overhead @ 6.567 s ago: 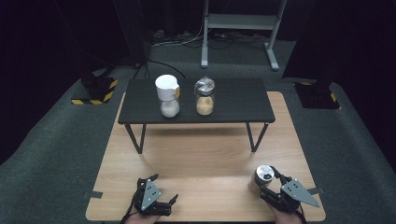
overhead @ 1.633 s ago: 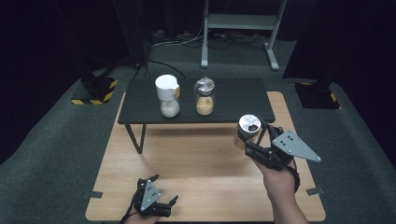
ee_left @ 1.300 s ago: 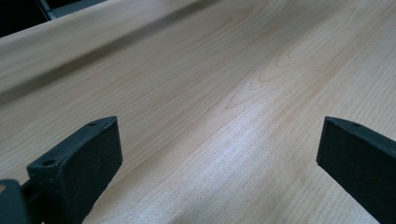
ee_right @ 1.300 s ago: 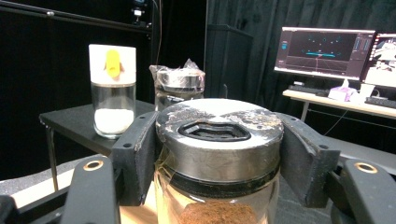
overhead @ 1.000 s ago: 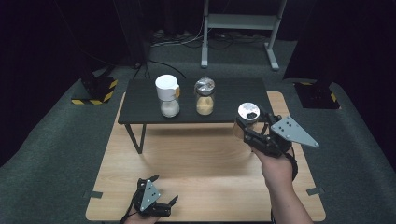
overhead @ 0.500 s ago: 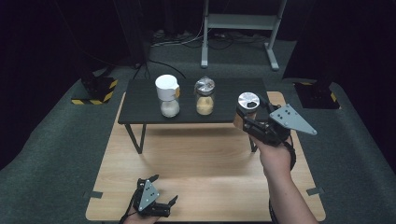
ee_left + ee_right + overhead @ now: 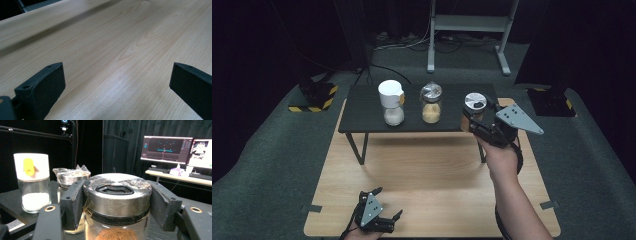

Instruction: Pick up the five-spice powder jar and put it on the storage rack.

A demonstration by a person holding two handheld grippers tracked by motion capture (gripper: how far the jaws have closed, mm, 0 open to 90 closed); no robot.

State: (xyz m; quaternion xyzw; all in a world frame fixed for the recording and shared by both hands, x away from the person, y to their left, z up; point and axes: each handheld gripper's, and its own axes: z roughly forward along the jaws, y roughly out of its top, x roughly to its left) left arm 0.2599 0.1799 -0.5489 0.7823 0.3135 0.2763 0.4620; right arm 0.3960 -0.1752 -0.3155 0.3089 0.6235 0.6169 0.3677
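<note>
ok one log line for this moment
right gripper: shut on metal-lid jar | over black shelf right end | left gripper: open, idle

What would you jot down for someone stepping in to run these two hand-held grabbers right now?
Right gripper: shut on the metal-lidded jar of brown powder, held at the right end of the small black shelf.
Left gripper: open, holding nothing, low over the wooden table.
Done: jar picked up and brought to the shelf.
Left: set it down beside the foil-topped jar and the white-capped jar, then let go.
</note>
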